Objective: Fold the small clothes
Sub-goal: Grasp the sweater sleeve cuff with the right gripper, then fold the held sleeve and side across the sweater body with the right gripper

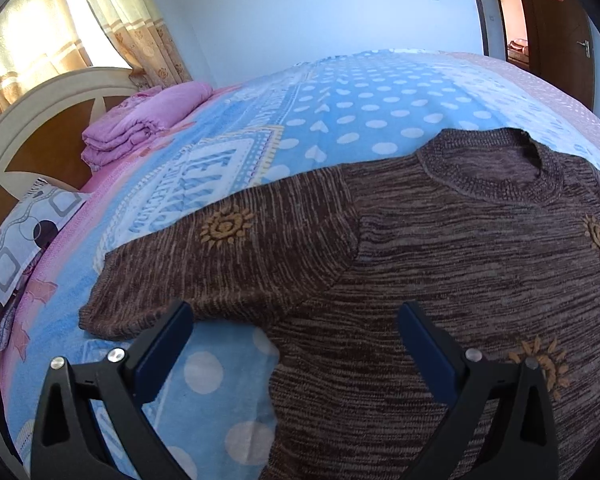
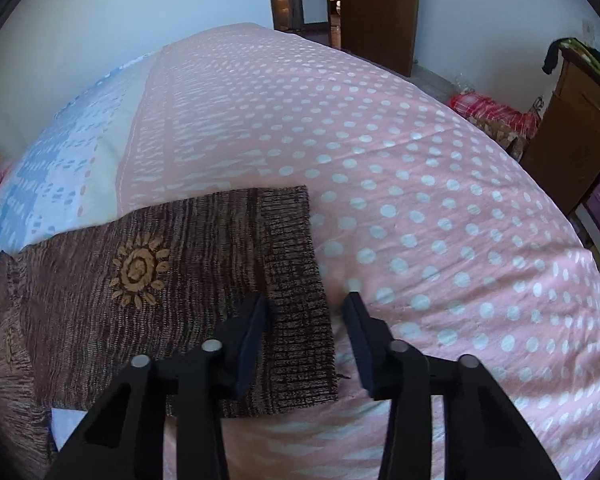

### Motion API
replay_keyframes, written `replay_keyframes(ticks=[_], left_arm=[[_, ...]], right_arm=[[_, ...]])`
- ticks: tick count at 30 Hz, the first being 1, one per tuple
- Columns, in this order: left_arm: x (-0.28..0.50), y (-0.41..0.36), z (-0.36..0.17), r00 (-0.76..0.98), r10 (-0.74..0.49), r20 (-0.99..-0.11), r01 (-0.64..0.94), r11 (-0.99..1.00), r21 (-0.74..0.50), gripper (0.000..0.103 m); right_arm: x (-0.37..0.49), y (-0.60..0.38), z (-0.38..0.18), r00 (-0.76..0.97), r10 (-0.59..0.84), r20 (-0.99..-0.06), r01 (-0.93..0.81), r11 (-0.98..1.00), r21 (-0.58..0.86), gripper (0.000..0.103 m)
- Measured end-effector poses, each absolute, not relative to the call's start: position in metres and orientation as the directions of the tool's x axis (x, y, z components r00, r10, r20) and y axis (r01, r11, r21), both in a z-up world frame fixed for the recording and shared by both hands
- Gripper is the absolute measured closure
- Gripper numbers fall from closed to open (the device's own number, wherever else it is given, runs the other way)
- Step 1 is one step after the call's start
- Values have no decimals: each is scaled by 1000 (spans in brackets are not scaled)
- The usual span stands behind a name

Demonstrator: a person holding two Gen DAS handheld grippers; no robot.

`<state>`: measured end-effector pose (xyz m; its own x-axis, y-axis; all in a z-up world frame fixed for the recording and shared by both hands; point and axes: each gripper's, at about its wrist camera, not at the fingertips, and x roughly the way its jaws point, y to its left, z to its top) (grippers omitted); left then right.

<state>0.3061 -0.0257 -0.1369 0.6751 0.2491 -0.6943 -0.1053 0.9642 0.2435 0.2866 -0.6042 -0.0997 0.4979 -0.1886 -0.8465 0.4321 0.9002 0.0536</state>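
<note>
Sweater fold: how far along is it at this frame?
Done: the sweater lies spread flat on the bed, with no fold visible. In hand: nothing gripped; the right hand-held gripper straddles the sleeve cuff, and the left hand-held gripper is open over the other sleeve. Left: all the folding.

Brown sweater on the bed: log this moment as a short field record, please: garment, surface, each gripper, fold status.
garment: brown sweater, knitted, with yellow sun motifs, spread flat
surface: bed cover, blue with white dots on one side, pink with white dots on the other
left gripper: open, over the sleeve and side of the sweater, nothing between the pads
right gripper: open, straddling the sleeve cuff; pads not pressing on it
other items: folded pink blanket near the headboard
fold status: no fold visible yet
</note>
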Motion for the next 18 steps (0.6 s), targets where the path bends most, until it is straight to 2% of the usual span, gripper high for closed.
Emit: replay_keyframes(ticks=[1,6,18], left_arm=[[306,-26,-138,673,244,-698,-101,965,240,0],[306,-24,-145,660,221,-718,-90,972,217,0],[299,-5,-141,675,181,-716,-125,984,130,0]], right_arm=[[288,-600,-98,498,-179,-849,420,906,55,94],[291,-576,-74,533,-182,-827,370,928,34,95],[302,-478,32,679,-142,-720,188,982,-17,95]])
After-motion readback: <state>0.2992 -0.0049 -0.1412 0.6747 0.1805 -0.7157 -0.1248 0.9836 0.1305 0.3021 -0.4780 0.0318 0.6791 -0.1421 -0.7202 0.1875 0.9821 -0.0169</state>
